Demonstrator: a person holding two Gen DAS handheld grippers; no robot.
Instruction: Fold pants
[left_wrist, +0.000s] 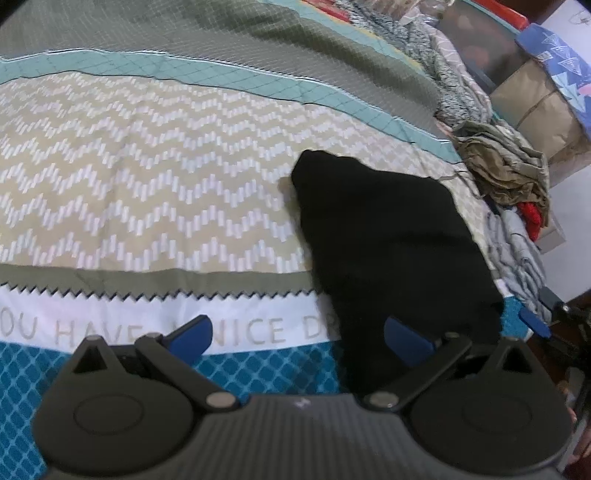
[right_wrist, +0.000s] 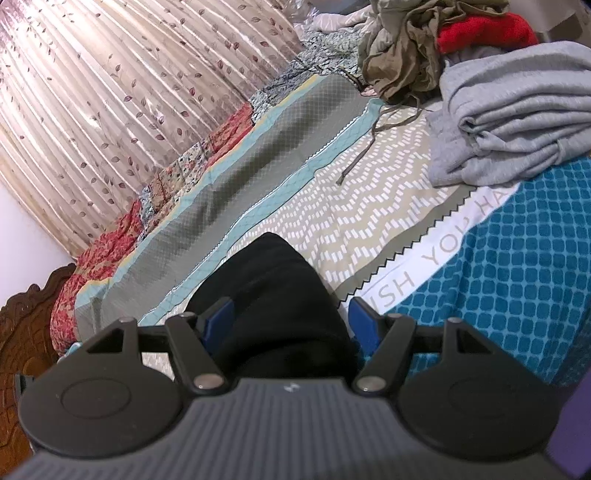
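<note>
Bedspread (left_wrist: 155, 177): is being used as the work surface, patterned in zigzags with a teal grid band.
Left gripper (left_wrist: 299, 334): is being held wide open above the bedspread, nothing gripped; the right pad is lying over the black cloth.
Black pants (left_wrist: 391, 236): are being shown folded into a compact bundle on the bedspread.
Right gripper (right_wrist: 290, 319): is being held open, the pants bundle (right_wrist: 273, 295) sitting between the pads, not visibly squeezed.
Grey folded garment (right_wrist: 509, 114): is being kept well apart, beside an olive clothes heap (right_wrist: 402, 55).
</note>
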